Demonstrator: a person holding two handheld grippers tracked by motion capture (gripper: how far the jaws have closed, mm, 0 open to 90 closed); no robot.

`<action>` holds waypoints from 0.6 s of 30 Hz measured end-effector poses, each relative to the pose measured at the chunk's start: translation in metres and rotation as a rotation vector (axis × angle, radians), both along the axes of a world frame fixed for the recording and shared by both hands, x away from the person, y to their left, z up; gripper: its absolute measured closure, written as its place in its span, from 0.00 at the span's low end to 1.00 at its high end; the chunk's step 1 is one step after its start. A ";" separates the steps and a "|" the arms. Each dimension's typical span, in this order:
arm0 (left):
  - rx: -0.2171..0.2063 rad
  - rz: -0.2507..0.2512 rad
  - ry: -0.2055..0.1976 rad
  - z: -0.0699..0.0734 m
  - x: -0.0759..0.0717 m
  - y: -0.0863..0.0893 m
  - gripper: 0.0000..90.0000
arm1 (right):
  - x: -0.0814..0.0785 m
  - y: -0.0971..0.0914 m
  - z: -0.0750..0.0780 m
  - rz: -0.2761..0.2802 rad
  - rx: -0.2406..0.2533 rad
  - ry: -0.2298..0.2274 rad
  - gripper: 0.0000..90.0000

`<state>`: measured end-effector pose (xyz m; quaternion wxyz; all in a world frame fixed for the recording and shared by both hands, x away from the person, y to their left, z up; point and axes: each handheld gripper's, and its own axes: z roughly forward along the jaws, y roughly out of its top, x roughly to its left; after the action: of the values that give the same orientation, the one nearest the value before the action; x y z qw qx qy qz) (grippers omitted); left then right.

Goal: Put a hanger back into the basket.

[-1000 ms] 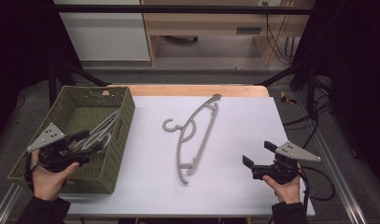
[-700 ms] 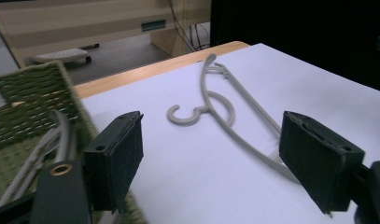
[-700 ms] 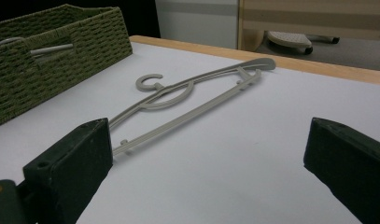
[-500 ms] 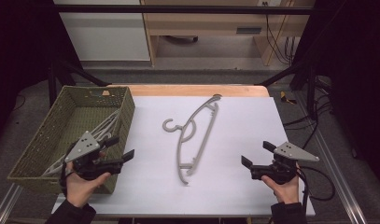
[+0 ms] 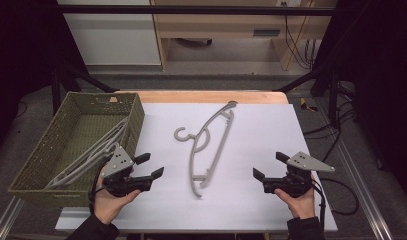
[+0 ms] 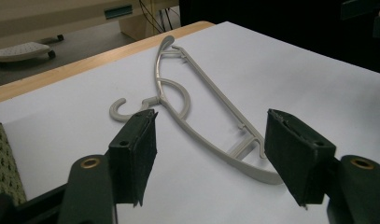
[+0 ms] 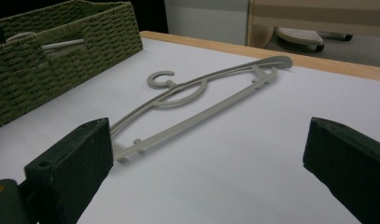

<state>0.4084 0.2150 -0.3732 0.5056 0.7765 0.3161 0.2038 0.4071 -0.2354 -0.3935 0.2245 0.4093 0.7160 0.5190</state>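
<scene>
Left gripper (image 5: 150, 166) has left the basket (image 5: 66, 187) for the counter hanger (image 5: 209, 145) at its 2 o'clock, jaws open, empty, just narrowing; right gripper (image 5: 269, 167) open, idle.

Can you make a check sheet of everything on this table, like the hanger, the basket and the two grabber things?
Surface: white table, wooden strip at its far edge.
Job's things: grey hanger flat on the table; more hangers in the green basket.
Clutter: nothing seen.
Grippers: left gripper open, its fingers have just been closing, nothing between them; right gripper open, empty.
Cables: one trails from the right gripper.
Surroundings: wooden furniture, floor cables.
</scene>
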 end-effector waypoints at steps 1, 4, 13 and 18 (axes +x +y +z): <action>-0.004 0.006 -0.006 0.000 0.000 0.002 0.35 | 0.000 0.003 0.000 0.005 -0.003 0.000 0.03; -0.016 0.007 -0.012 0.002 0.000 0.007 0.28 | 0.004 0.015 -0.002 0.016 -0.017 0.015 0.03; -0.024 0.005 -0.025 0.002 0.000 0.017 0.15 | 0.021 0.064 -0.005 0.065 -0.050 0.064 0.05; -0.042 0.006 -0.035 0.004 -0.001 0.022 0.12 | 0.032 0.093 -0.005 0.073 -0.058 0.097 0.05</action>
<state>0.4070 0.2373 -0.3697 0.5265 0.7611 0.3138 0.2124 0.4391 -0.1425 -0.3988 0.1824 0.4009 0.7552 0.4854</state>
